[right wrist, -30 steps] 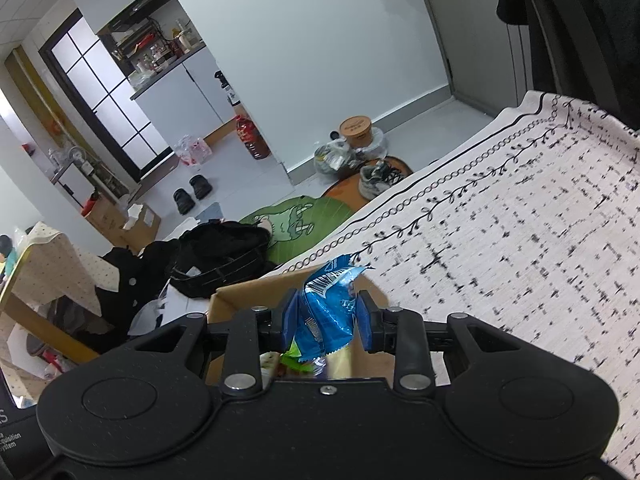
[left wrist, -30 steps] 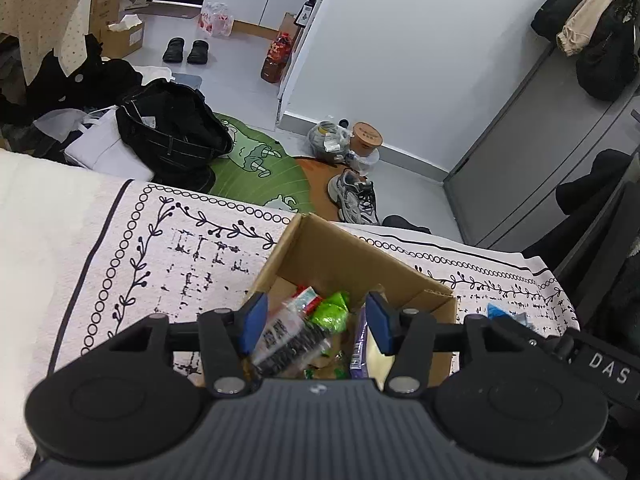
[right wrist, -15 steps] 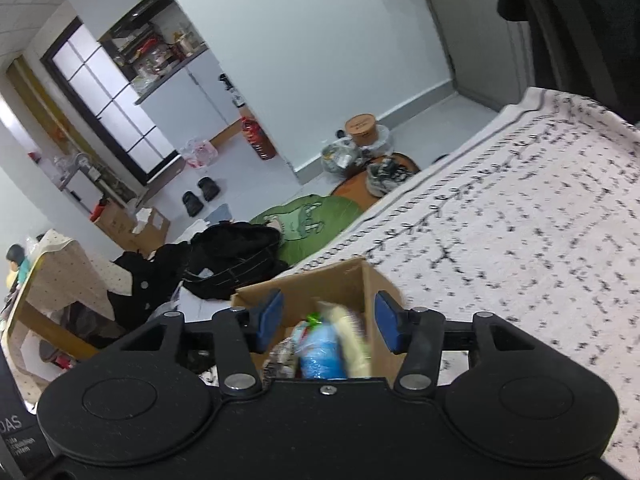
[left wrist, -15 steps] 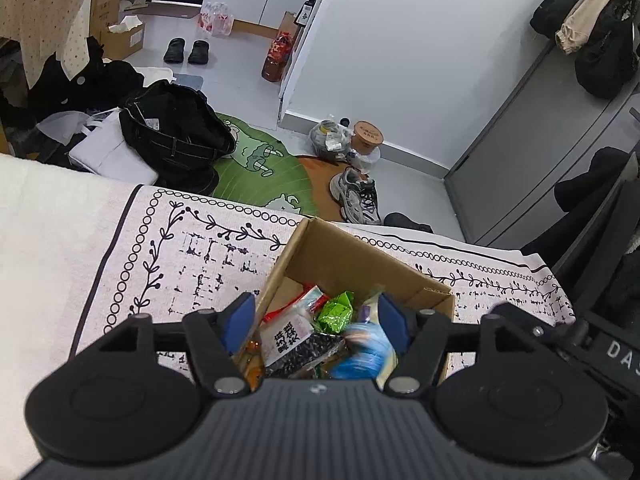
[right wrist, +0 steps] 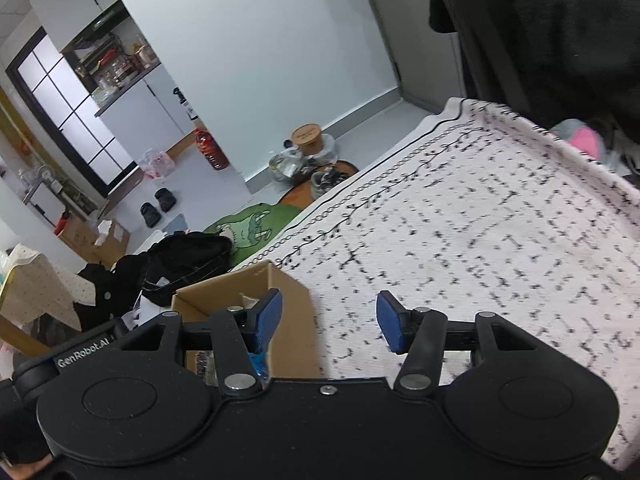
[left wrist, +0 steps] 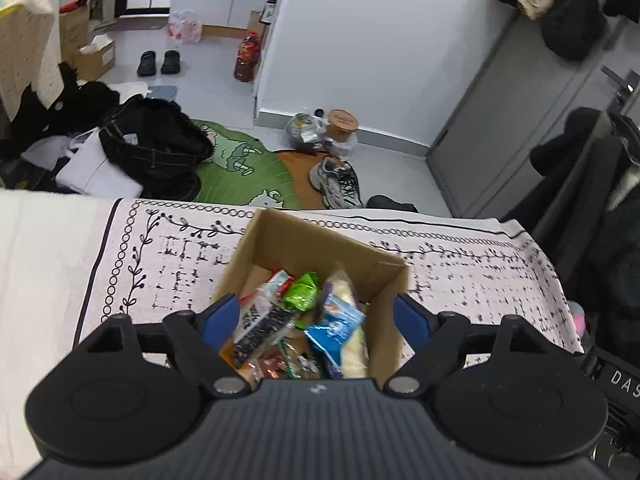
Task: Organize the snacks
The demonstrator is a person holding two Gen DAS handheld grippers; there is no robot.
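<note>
An open cardboard box (left wrist: 304,246) stands on a patterned white cloth (left wrist: 168,256) and holds several snack packets, among them a blue packet (left wrist: 336,326), a green one (left wrist: 301,291) and a black-and-white one (left wrist: 262,328). My left gripper (left wrist: 316,318) is open and empty, hovering over the box with its fingers either side of the packets. In the right wrist view the box (right wrist: 288,304) sits at the lower left. My right gripper (right wrist: 328,320) is open and empty, its left finger over the box edge and its right finger over the cloth.
The cloth-covered surface (right wrist: 480,232) stretches right of the box. Beyond its far edge is the floor with a black bag (left wrist: 156,148), a green mat (left wrist: 236,172) and sneakers (left wrist: 338,182). Dark coats (right wrist: 560,40) hang at the right.
My right gripper opened and dropped the blue packet into the box, then swung right. My left gripper opened wider, releasing the black-and-white packet into the box.
</note>
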